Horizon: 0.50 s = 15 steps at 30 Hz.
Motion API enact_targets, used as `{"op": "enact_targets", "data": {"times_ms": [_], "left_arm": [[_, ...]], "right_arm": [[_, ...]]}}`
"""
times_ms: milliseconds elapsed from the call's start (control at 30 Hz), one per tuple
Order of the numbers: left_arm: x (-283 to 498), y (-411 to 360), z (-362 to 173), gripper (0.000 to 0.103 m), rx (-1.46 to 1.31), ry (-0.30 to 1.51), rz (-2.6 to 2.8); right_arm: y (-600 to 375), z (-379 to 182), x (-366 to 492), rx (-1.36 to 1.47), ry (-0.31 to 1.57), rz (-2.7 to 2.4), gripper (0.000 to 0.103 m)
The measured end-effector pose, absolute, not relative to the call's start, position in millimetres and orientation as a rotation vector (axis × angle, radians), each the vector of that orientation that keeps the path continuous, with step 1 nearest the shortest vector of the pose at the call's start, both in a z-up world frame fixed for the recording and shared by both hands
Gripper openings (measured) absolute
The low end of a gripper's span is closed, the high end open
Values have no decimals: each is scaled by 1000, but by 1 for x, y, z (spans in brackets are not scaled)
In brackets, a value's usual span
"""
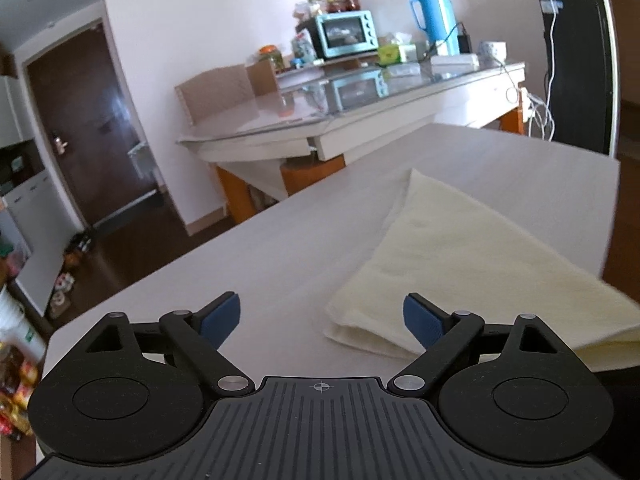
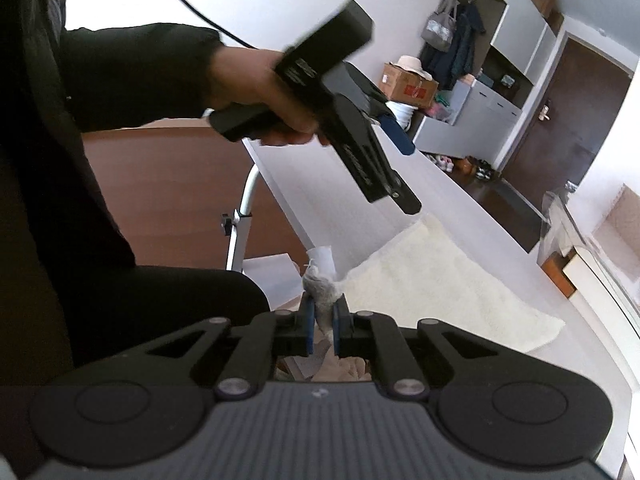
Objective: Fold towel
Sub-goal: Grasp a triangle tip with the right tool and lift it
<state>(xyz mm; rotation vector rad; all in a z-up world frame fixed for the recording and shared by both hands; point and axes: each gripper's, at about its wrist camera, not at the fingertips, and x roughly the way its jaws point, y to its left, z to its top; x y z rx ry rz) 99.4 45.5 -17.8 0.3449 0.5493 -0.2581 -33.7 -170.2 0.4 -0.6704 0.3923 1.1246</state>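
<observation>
Lighting: soft daylight is filling both views; the white surface (image 1: pixel 304 240) is reading bright and even. Glare: the glass tabletop (image 1: pixel 360 92) is mirroring the items on it, and the dark door (image 1: pixel 80 120) is carrying a pale sheen. Right wrist view: the sleeve (image 2: pixel 120 76) is sitting in deep shadow against a blown-out white wall. Blur: the left gripper (image 2: pixel 404 172) is smearing there, and the towel (image 2: pixel 440 280) is looking soft. Distortion: straight edges are bowing toward the frame borders; corners are darkening.
</observation>
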Motion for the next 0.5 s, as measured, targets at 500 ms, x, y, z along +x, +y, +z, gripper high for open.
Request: {"op": "enact_targets", "data": {"times_ms": [500], "left_arm": [[120, 70, -39, 93, 361, 710, -262]], "right_arm": [[-176, 5, -41, -621, 456, 1164, 9]]}}
